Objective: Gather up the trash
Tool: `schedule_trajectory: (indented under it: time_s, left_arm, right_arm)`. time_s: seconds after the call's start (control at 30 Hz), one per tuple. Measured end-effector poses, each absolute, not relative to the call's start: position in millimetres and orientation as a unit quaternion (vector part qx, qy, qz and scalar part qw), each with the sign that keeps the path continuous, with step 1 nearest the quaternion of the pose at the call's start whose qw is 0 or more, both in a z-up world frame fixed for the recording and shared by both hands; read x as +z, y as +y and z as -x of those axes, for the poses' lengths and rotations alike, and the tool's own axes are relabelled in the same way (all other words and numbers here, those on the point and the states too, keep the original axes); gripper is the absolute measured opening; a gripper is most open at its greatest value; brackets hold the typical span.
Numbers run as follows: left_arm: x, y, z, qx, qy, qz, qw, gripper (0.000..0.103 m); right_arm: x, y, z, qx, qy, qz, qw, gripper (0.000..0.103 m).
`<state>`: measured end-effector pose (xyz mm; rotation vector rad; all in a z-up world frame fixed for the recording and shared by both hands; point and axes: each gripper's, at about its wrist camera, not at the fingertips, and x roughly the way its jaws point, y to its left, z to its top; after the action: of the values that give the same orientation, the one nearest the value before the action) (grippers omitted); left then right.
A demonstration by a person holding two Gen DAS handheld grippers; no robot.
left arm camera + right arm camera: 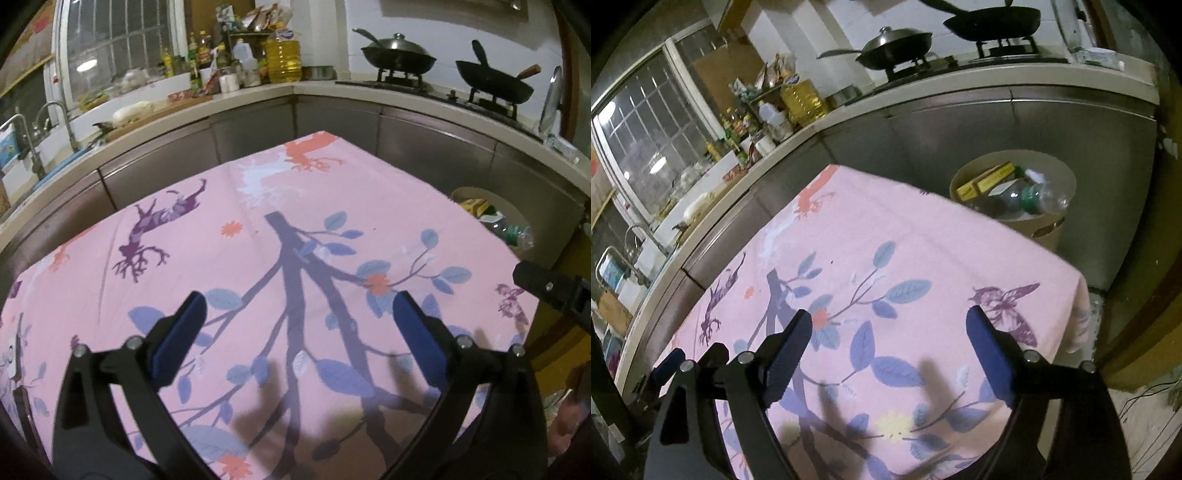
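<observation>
Kitchen surface (258, 206) under its pink cloth shows no litter beneath either gripper; the left gripper (295, 314) and right gripper (888, 332) both stand released, holding nothing. Collected trash sits in the bin (1067, 177) ahead and right of the right gripper. Risk: wide jaws could snag the cloth and drag it, should they dip.

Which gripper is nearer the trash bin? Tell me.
Right. The right gripper hovers over the tablecloth's bin-side part, the trash bin just past that edge. The left gripper sits further along the table, away from the bin.
</observation>
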<state>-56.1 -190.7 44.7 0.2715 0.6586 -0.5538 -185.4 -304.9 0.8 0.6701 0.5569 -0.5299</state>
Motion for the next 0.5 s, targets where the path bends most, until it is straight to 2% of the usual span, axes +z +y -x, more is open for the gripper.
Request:
schedule_trajectory:
  time_s: [0.37, 0.5]
  left_arm:
    - [37, -192, 55, -0.258, 0.328, -0.140, 0.898, 0.097]
    - [35, -190, 51, -0.254, 0.332, -0.135, 0.899, 0.097]
  right_arm:
    - [-7, -300, 173, -0.274, 0.289, -0.304, 0.866, 0.083]
    - [-6, -299, 169, -0.290, 0.296, -0.295, 0.861, 0.086]
